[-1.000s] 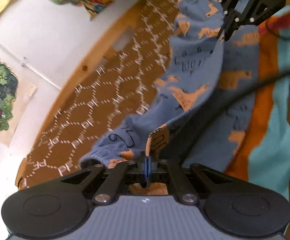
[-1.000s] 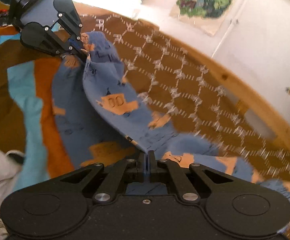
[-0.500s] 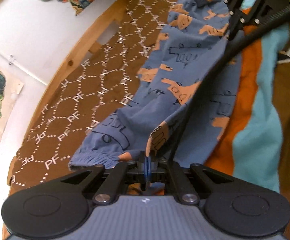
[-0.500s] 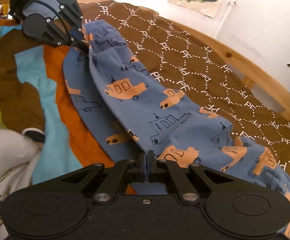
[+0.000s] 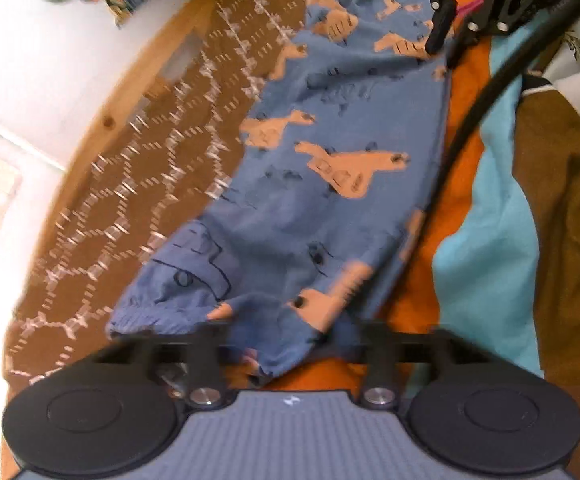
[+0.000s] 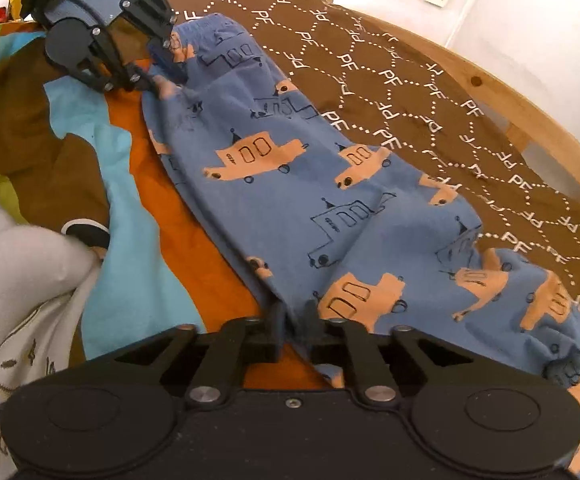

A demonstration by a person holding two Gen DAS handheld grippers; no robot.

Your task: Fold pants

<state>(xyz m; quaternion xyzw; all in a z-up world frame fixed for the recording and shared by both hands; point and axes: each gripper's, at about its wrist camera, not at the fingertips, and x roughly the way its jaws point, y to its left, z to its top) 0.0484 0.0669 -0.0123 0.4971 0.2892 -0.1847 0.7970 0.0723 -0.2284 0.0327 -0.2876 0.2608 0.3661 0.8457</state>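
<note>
Pants (image 6: pixel 330 184) lie doubled lengthwise on the bed cover (image 6: pixel 410 92). Both grippers opening, letting go: left gripper (image 5: pixel 285 344) wide at the cuffs, 6 o'clock in its view; right gripper (image 6: pixel 293 322) partway, cloth loose between the jaws. Next: regrip for the crosswise fold, prob.

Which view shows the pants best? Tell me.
The right wrist view: the pants lie sharp along the bed, one leg folded over the other, printed vehicles clear. The left wrist view shows the same pants from the cuff end, but motion-blurred.
</note>
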